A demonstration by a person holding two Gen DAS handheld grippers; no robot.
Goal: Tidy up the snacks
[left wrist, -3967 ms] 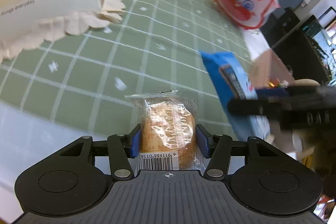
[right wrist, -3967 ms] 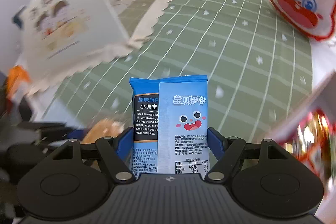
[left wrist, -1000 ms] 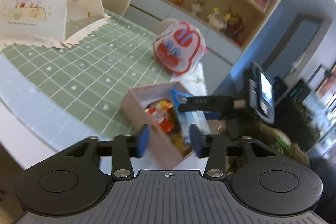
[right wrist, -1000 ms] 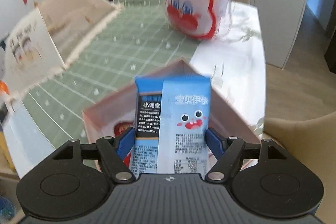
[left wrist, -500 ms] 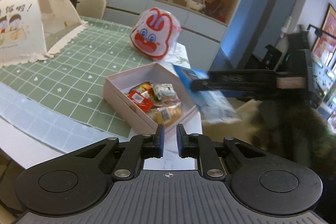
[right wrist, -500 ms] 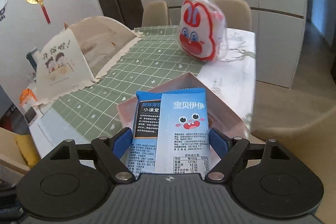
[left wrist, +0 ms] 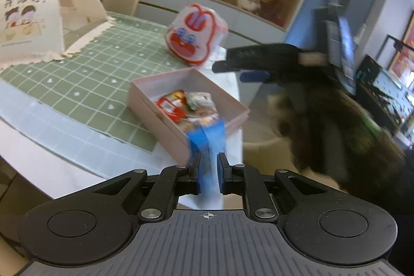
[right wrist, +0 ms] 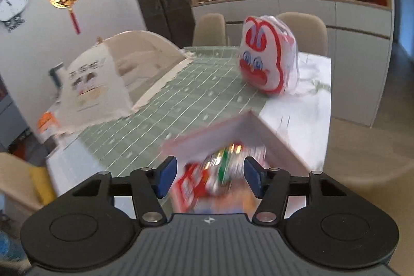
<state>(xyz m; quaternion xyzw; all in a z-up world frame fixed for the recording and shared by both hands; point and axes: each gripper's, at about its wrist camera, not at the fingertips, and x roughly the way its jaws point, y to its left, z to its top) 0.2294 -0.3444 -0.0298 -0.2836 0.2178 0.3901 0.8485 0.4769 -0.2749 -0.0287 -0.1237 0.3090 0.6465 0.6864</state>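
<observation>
One blue packet (left wrist: 207, 139) has left the open, narrowing right gripper (right wrist: 210, 168), seemingly falling; left gripper (left wrist: 209, 163) closed

A pink box (left wrist: 155, 105) sits open at the table's edge, holding mixed wrapped snacks (left wrist: 186, 105). 1 blue packet (left wrist: 207, 139) hangs blurred over its near corner.

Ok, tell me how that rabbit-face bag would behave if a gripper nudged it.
The rabbit-face bag stands upright on a narrow base, so a nudge high up would probably tip it. Its glossy, puffy film suggests it is light for its size and would dent or slip rather than resist. On the smooth table it would likely slide easily.
</observation>
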